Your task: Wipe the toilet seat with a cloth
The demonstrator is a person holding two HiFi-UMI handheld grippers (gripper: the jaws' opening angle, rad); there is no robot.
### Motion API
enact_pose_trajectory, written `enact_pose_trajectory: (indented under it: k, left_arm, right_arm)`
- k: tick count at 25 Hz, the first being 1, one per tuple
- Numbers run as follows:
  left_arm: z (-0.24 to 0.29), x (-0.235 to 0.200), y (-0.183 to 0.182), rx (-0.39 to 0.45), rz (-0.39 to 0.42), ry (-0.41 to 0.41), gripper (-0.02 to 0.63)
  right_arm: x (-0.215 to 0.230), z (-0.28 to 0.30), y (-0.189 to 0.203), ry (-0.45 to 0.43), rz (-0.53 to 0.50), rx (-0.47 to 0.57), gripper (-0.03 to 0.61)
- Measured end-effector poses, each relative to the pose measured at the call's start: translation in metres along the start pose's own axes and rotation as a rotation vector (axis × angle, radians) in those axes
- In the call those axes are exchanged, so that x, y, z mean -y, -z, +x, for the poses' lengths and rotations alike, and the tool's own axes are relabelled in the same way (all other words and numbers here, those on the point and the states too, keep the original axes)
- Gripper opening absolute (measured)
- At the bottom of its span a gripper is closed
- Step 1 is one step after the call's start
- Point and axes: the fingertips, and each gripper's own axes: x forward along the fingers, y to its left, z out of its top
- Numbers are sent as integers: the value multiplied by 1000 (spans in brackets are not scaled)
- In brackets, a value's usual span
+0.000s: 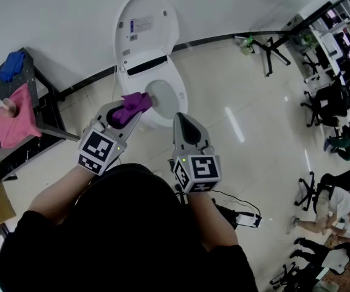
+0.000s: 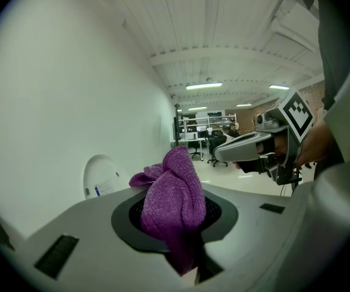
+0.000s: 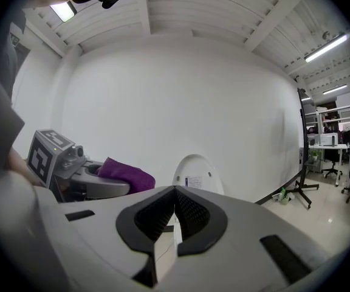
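On the counter [image 1: 29,72] at the far left lay a pink cloth [image 1: 17,117] and a blue one [image 1: 11,66]. The left hand-held gripper [image 1: 132,105] was clamped on a bunched purple cloth [image 1: 133,101], held at the left edge of the toilet seat [image 1: 181,96]; whether cloth touched seat could not be told. The lid [image 1: 147,26] stood raised against the wall. The right hand-held gripper [image 1: 181,119], at the seat's front right edge, had its jaws closed together with nothing between them.
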Motion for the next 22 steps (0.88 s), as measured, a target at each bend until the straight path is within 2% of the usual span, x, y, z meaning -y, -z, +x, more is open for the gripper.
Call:
enact_pose_trajectory:
  k: [22]
  left_arm:
    - [-1, -4, -2, 6, 5, -3, 89]
  right_arm:
    - [-6, 1, -1, -4, -14, 1, 14]
